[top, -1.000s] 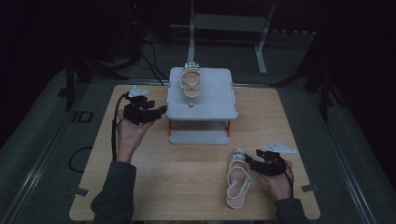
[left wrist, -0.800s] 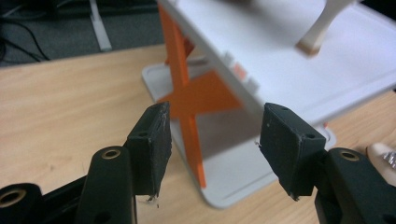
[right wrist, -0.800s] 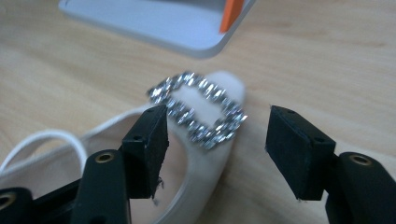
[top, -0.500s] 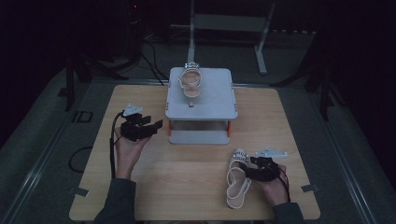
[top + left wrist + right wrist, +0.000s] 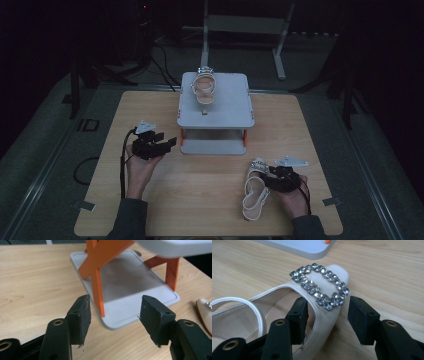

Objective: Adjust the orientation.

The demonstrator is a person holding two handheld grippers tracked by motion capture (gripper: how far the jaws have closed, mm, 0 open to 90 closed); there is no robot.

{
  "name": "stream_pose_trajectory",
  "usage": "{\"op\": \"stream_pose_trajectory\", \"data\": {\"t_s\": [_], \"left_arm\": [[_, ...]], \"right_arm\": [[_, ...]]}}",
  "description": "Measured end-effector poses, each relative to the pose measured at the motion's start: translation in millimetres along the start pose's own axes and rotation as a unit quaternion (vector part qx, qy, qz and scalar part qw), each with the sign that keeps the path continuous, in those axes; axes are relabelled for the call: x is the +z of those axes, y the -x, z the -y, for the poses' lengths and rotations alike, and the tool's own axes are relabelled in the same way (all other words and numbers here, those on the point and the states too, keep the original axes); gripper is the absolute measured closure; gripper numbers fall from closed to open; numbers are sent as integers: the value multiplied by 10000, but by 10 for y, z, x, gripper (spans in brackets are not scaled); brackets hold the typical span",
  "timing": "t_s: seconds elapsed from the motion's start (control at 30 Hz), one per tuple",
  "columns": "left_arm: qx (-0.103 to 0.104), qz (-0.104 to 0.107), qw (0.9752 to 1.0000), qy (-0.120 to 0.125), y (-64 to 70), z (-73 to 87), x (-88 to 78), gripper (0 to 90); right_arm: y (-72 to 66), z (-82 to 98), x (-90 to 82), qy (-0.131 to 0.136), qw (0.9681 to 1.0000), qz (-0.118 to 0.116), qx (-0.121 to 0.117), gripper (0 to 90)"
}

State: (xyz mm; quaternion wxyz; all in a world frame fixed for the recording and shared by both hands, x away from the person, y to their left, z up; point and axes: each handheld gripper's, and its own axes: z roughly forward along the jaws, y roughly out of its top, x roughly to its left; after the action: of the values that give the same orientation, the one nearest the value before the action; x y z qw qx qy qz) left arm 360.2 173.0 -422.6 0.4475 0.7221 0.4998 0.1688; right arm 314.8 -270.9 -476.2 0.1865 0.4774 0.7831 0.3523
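A white sandal (image 5: pixel 254 194) with a rhinestone buckle (image 5: pixel 320 286) lies on the wooden table at the front right. My right gripper (image 5: pixel 263 176) is open and straddles its side edge just behind the buckle, one jaw inside the shoe (image 5: pixel 274 306) and the other outside; the pads do not press on it. A matching sandal (image 5: pixel 204 88) rests on top of the grey two-level stand (image 5: pixel 227 107). My left gripper (image 5: pixel 171 142) is held open and empty, left of the stand, and points at its orange leg (image 5: pixel 96 282) and lower plate (image 5: pixel 135 285).
The stand fills the table's rear centre on orange legs. The toe of the front sandal (image 5: pixel 205 312) shows at the right edge of the left gripper view. Bare wood (image 5: pixel 200 200) lies between my two hands. Cables and a metal frame (image 5: pixel 245 30) stand beyond the table.
My left gripper has drawn back from the stand toward the near edge. The right gripper has shifted slightly along the sandal.
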Motion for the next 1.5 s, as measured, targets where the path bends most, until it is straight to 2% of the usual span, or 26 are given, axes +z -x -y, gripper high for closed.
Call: {"op": "stream_pose_trajectory", "data": {"t_s": [0.1, 0.2, 0.3, 0.37, 0.4, 0.5, 0.63, 0.73, 0.8, 0.9, 0.97, 1.03, 1.2, 1.33, 1.5], "left_arm": [[-99, 9, 9999, 9, -22, 16, 7, 423], [-54, 6, 10000, -7, -4, 14, 12, 423], [-28, -11, 10000, -26, 5, 16, 25, 423], [-37, 1, 10000, -55, 5, 22, 36, 423], [-26, -16, 10000, -71, 4, 26, 43, 423], [-45, -2, 9999, -91, 6, 35, 61, 422], [-24, -10, 9999, -110, 12, 40, 75, 422], [-10, -18, 9999, -118, 11, 43, 78, 422], [-43, -19, 9999, -110, 7, 45, 73, 422], [-38, -35, 9999, -111, 4, 44, 66, 422], [-31, -43, 9999, -92, 10, 43, 62, 423], [-28, -39, 10000, -86, 18, 42, 55, 423], [-21, -46, 9999, -88, 28, 46, 59, 423], [-9, -43, 9999, -100, 30, 48, 65, 422], [-27, -40, 10000, -58, 35, 47, 56, 423]], "right_arm": [[140, -71, 56, -42, 10000, -82, -4, 507], [259, -150, 126, -53, 9999, -111, -65, 508], [390, -222, 197, -86, 9995, -299, 25, 505], [417, -239, 214, -104, 9993, -346, 50, 496], [480, -283, 258, -164, 9985, -507, 82, 483], [555, -338, 329, -235, 9965, -783, 161, 471], [591, -408, 418, -383, 9934, -1058, 206, 456], [565, -456, 442, -509, 9937, -992, 72, 440], [545, -472, 402, -544, 9953, -806, -26, 416], [497, -464, 260, -471, 9977, -465, -120, 402], [471, -449, 125, -269, 9991, -308, -72, 402], [446, -429, -21, -51, 9996, -236, 114, 408], [292, -336, -266, 186, 9996, -125, 165, 405], [205, -275, -310, 159, 9996, -142, 183, 404], [104, -243, -252, -60, 9998, -93, 146, 408]]}}
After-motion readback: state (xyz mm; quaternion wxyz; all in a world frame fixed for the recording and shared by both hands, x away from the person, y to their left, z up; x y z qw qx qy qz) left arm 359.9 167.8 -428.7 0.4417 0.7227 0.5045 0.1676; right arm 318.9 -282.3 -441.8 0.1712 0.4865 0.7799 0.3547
